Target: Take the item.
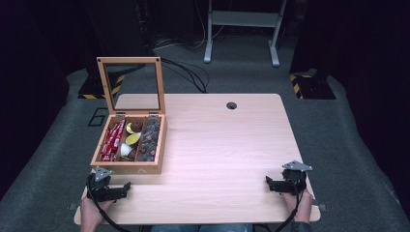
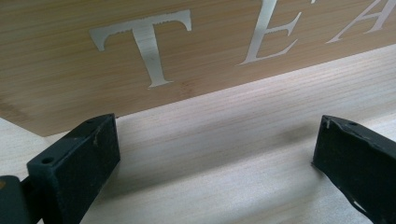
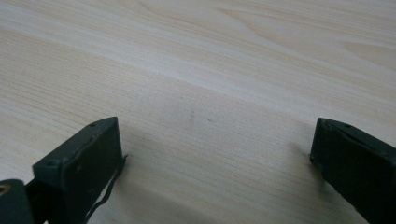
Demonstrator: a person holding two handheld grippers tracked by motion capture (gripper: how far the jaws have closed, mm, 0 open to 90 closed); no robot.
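A wooden tea box stands at the table's left with its glass-paned lid raised upright. Red packets fill its left compartment, yellow, white and brown capsules the middle one, dark capsules the right one. My left gripper rests on the table just in front of the box, open and holding nothing. In the left gripper view the box front with silver letters "TEA" lies close beyond my left gripper. My right gripper sits near the table's front right corner, open over bare wood.
The light wooden table has a round cable hole near its far edge. Grey carpet surrounds it. A white metal frame stands beyond the table, and black-and-yellow striped bases sit on the floor at both far sides.
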